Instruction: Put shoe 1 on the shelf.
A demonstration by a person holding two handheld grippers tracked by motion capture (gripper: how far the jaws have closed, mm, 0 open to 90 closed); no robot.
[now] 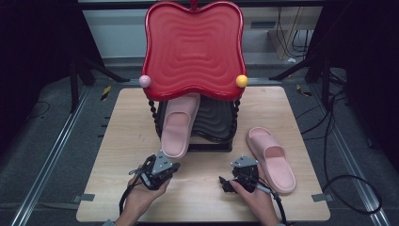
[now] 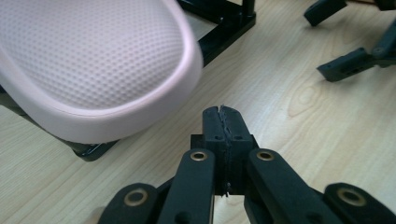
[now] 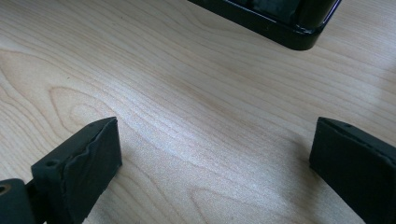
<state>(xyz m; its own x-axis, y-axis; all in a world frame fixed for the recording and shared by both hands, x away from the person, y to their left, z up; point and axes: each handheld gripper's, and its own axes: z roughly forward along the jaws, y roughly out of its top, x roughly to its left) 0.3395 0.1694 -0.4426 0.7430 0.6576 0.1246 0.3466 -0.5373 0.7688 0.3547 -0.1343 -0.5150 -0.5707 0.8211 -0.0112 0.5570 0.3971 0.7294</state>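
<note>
A pink slipper (image 1: pixel 178 126) lies on the black lower shelf (image 1: pixel 214 123) of a rack, its heel jutting over the front edge toward me. In the left gripper view that heel (image 2: pixel 93 60) hangs just above and left of the jaws. My left gripper (image 1: pixel 174 166) (image 2: pixel 222 116) sits low over the table right in front of the heel, shut with nothing between its pads. A second pink slipper (image 1: pixel 273 159) lies flat on the table at the right. Left of it, my right gripper (image 1: pixel 225 183) (image 3: pixel 215 154) rests open and empty just above the wood.
The rack carries a red wavy tray top (image 1: pixel 194 47) with a pink ball (image 1: pixel 145 81) and a yellow ball (image 1: pixel 242 80) at its front corners. Its black base frame (image 3: pixel 289 25) stands close ahead of both grippers. The wooden table (image 1: pixel 122 141) has bare room at left and front.
</note>
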